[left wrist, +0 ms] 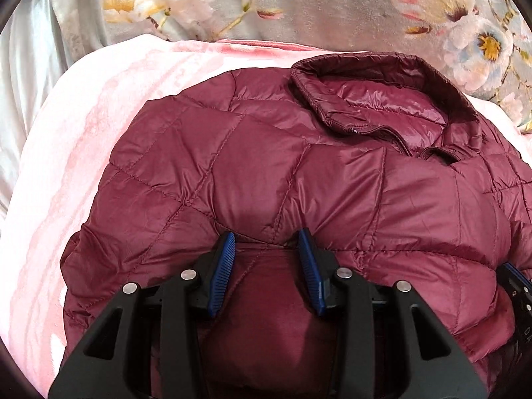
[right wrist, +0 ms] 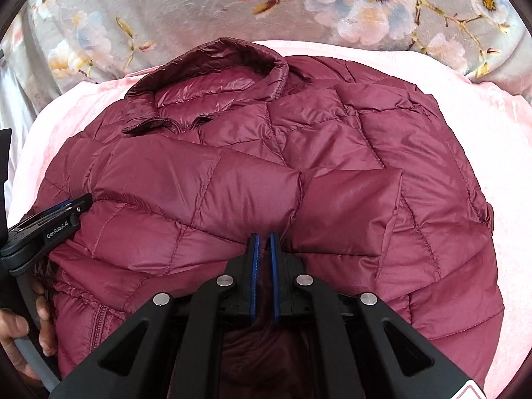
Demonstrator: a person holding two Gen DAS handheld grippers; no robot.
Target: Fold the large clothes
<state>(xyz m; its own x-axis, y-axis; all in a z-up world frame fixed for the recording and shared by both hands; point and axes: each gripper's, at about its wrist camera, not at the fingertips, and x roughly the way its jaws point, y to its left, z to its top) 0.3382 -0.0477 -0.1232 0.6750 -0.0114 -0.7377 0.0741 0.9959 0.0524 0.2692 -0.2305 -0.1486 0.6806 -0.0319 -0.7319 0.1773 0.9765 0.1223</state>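
A maroon quilted puffer jacket [left wrist: 266,173] lies on a pink blanket, collar [left wrist: 382,83] at the far end, sleeves folded across its front. It fills the right wrist view [right wrist: 266,173] too. My left gripper [left wrist: 267,237] is open, its blue pads standing apart with the jacket's near fabric bulging between them. My right gripper [right wrist: 264,236] is shut on a fold of the jacket's near edge, next to the folded sleeve cuff [right wrist: 349,209]. The left gripper also shows at the left of the right wrist view [right wrist: 50,222].
The pink blanket [left wrist: 83,153] lies under the jacket on a grey floral bedspread [left wrist: 299,3]. White cloth [left wrist: 20,76] lies at the far left. A hand [right wrist: 20,335] holds the left gripper's handle.
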